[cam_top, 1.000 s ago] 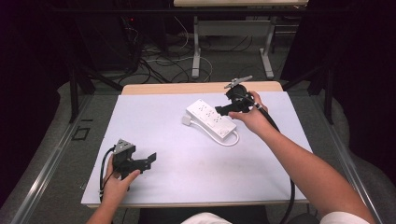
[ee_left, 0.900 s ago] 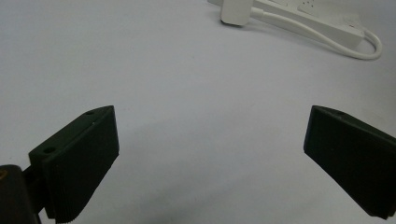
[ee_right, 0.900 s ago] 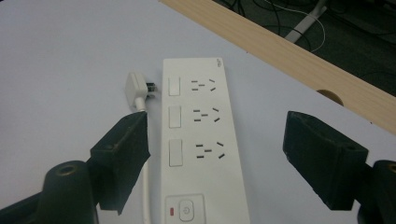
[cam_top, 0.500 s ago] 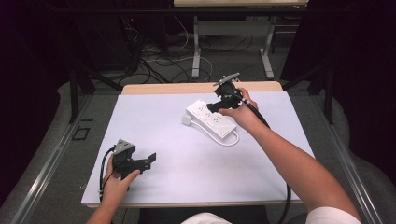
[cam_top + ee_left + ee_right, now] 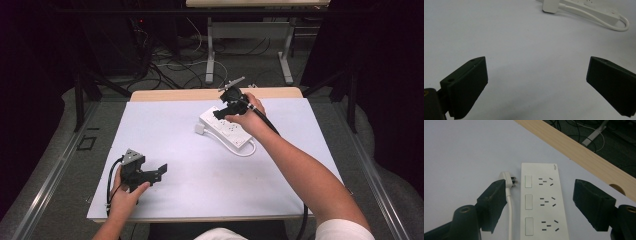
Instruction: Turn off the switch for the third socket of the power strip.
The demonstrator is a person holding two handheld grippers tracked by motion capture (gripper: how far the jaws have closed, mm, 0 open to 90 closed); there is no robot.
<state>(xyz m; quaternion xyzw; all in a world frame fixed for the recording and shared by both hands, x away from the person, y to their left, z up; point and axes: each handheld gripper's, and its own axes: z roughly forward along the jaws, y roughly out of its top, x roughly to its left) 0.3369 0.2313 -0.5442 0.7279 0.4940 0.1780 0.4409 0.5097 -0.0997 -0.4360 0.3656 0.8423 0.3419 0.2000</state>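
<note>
A white power strip [image 5: 231, 131] lies on the white table cover, right of centre, with its cord looped back and its white plug [image 5: 199, 129] loose beside its left end. My right gripper [image 5: 223, 112] hovers over the strip's far end, open. In the right gripper view the strip [image 5: 544, 202] with three sockets and switches lies between the spread jaws, and the plug [image 5: 507, 180] and cord [image 5: 510, 217] sit by the left jaw. My left gripper [image 5: 161, 171] rests at the front left, open and holding nothing [image 5: 536, 85]; the strip [image 5: 599, 12] and plug [image 5: 551, 6] lie far ahead.
The white cover [image 5: 200, 190] spans most of the table. A wooden strip [image 5: 190, 94] runs along the far edge, with a round hole [image 5: 616, 188] in it. Cables and desk legs lie on the floor behind.
My right hand has carried its gripper leftward over the power strip's far end. The left gripper has stayed put.
</note>
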